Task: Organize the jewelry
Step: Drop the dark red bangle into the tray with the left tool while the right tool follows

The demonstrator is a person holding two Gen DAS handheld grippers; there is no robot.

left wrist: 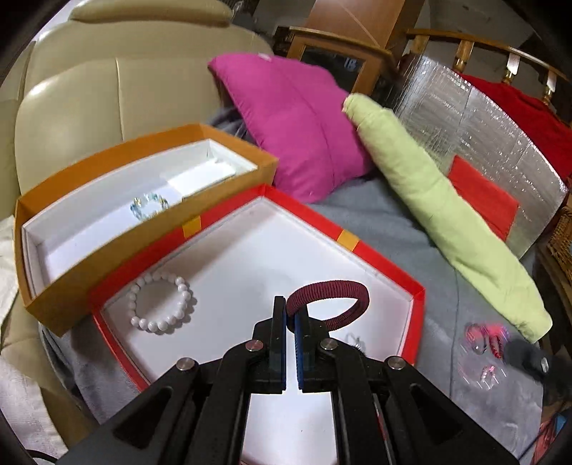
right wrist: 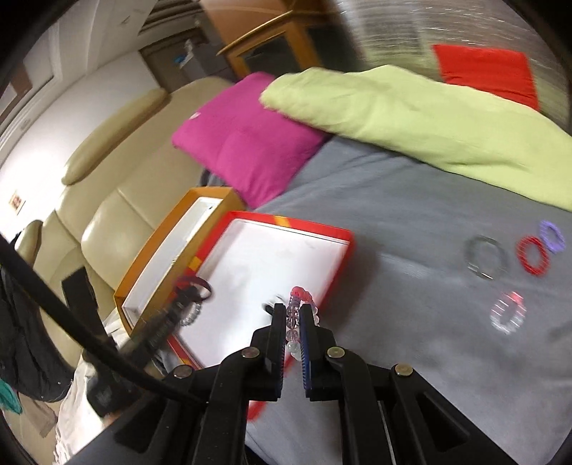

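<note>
Left gripper (left wrist: 290, 314) fingers clamp maroon band (left wrist: 330, 298) over red box (left wrist: 416, 298); right gripper (right wrist: 294, 316) pinches beaded bracelet (right wrist: 298, 304).

Your work area: a cluttered living room, indoor lighting.
You face a grey blanket (right wrist: 411, 221) spread as the working surface, with a magenta cushion (left wrist: 304, 125) and a rolled light-green cloth (left wrist: 439, 221) at its far edge. Your left side is bounded by a cream leather sofa (left wrist: 82, 96) below a white wall (right wrist: 82, 103). Behind the cushion stand a wooden cabinet (left wrist: 357, 25) and a silver foil panel (left wrist: 475, 132) with red fabric (left wrist: 529, 111) over a wooden rail.
</note>
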